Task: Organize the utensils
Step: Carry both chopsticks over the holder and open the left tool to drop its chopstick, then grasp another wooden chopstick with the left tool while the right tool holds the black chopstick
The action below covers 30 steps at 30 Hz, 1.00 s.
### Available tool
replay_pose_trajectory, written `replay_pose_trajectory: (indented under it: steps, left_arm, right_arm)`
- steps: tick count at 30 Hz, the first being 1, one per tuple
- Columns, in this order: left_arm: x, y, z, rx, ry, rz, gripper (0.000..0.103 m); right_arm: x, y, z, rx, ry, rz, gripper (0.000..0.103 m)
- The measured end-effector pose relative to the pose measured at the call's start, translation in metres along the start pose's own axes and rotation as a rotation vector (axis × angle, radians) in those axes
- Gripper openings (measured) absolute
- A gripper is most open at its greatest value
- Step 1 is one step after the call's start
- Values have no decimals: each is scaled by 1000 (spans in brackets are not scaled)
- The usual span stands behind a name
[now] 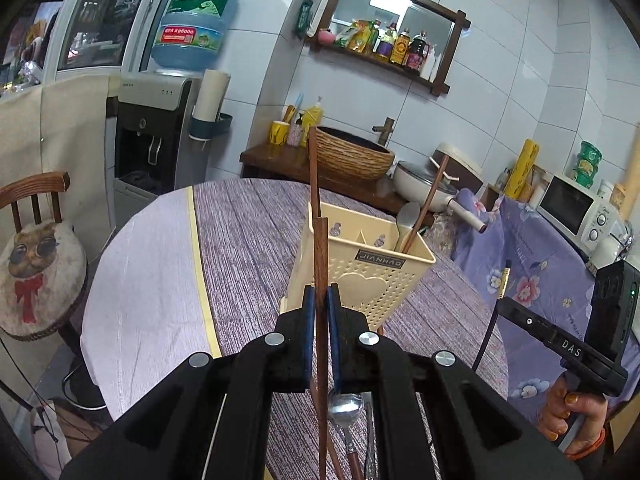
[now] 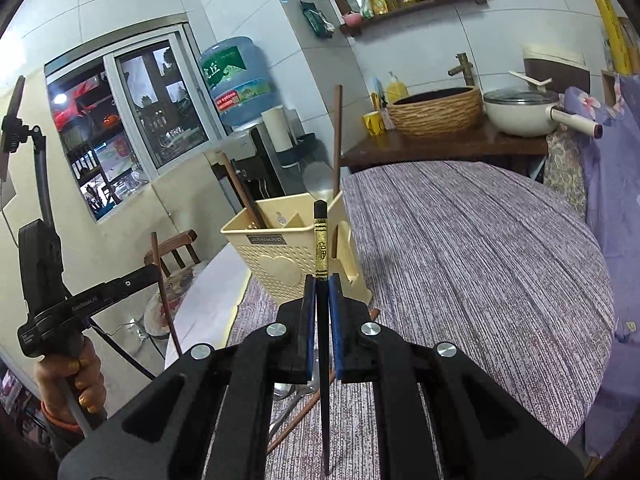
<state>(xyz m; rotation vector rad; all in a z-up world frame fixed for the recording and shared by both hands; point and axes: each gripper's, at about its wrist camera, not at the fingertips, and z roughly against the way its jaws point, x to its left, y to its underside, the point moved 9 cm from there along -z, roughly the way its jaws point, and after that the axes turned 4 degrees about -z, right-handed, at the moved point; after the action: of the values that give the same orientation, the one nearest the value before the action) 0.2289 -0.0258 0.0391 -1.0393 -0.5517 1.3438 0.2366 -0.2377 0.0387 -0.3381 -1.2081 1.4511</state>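
Landmark: the cream utensil holder standing upright on the round table with its purple striped cloth.

Your left gripper is clamped on a brown wooden chopstick, just in front of the holder's near left corner. Its long axis runs near vertical, upper end overlapping the holder's rim; the lower end drops behind the gripper body and is cut off at the bottom edge.

Your right gripper is clamped on a black chopstick with a gold-banded top, held before the holder's front face, near vertical, banded end up, thin tip down.

Inside the holder: a spoon and a brown chopstick lean in the right-hand compartment; another brown chopstick stands at the left rear. The divider layout is only partly visible.

On the cloth nearer you than the holder lie a metal spoon and other utensils, mostly hidden beneath the grippers; the count is unclear.
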Motion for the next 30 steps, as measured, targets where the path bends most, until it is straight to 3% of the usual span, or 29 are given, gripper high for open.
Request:
replay_pose_trajectory:
  steps: [15,16,22,30]
  left_arm:
    - [-1,-13,14,-46,9,-18,7]
    - [-2,-14,14,-49,9,-19,1]
    - [-4,-23,15,-64,9,-33,1]
    - [12,-12,-6,-6,-39,-34,2]
  right_arm:
    - [19,-17,5,-26,-46,48,8]
    - [21,-19,5,-27,-52,50,8]
    - [26,-31,5,-37,-62,72,8]
    - [27,-30,2,-32,-60,72,8]
